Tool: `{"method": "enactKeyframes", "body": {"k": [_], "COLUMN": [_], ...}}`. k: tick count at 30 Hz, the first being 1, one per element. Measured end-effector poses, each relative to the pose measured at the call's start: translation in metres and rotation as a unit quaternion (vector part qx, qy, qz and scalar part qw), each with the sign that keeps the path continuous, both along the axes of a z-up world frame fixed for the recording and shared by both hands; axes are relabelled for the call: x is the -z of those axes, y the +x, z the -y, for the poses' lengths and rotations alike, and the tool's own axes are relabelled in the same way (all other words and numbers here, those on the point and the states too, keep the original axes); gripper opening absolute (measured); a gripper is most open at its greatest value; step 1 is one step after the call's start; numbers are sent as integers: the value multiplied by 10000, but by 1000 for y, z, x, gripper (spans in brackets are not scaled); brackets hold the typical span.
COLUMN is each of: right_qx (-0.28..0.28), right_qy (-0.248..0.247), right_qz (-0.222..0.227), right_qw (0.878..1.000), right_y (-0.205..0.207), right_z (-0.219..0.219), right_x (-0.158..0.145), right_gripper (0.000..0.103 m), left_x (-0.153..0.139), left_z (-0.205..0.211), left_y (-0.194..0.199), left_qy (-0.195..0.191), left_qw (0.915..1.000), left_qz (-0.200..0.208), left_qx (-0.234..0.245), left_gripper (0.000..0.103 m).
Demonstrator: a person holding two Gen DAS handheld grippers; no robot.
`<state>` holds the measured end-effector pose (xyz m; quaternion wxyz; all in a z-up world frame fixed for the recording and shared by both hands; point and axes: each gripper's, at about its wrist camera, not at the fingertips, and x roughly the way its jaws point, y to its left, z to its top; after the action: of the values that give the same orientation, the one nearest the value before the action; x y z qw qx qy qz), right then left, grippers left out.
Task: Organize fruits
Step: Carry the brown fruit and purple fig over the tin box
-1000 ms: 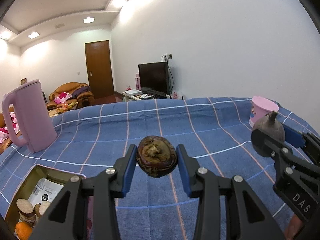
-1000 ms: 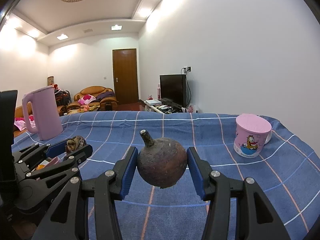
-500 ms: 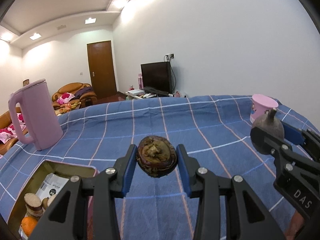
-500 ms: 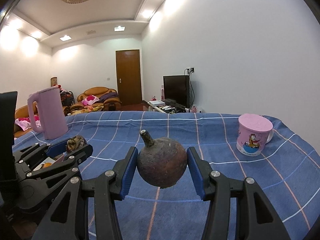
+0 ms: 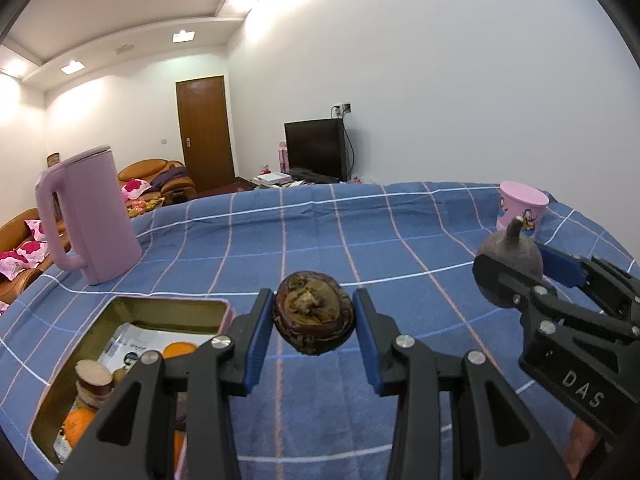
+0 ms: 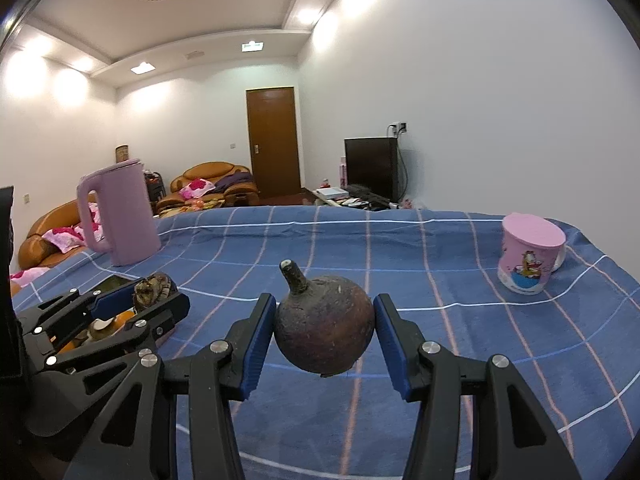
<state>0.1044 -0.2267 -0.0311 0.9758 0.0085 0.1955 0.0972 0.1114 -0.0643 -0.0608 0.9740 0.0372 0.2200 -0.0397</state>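
Living room, white walls; table under a blue checked cloth. Left tongs clamp a split brown fruit above the cloth, just beside the open tin at the near left edge; oranges and a jar inside it. Right tongs grip a dark round stemmed fruit over the table's middle. Pink kettle at the far left edge, pink mug at the far right.

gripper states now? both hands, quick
Left gripper: closed on a dried dark fruit.
Right gripper: closed on a round stemmed fruit.
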Motion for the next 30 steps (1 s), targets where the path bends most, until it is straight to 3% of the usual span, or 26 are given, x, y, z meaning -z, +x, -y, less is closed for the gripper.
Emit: {"method": "enactKeyframes", "body": {"k": [30], "right_qx": [-976], "right_qy": [110], "right_qz": [-42], "right_qw": [9952], "right_y": [-16], "right_z": [-76], "right_x": [-6], "right_gripper": [53], "left_x": [-11], "left_z": [-75], "left_y": [-49], "left_qy": [-124], "left_qw": [9981], "left_qz": [-24], "left_qx": [-607], "left_gripper": [42]}}
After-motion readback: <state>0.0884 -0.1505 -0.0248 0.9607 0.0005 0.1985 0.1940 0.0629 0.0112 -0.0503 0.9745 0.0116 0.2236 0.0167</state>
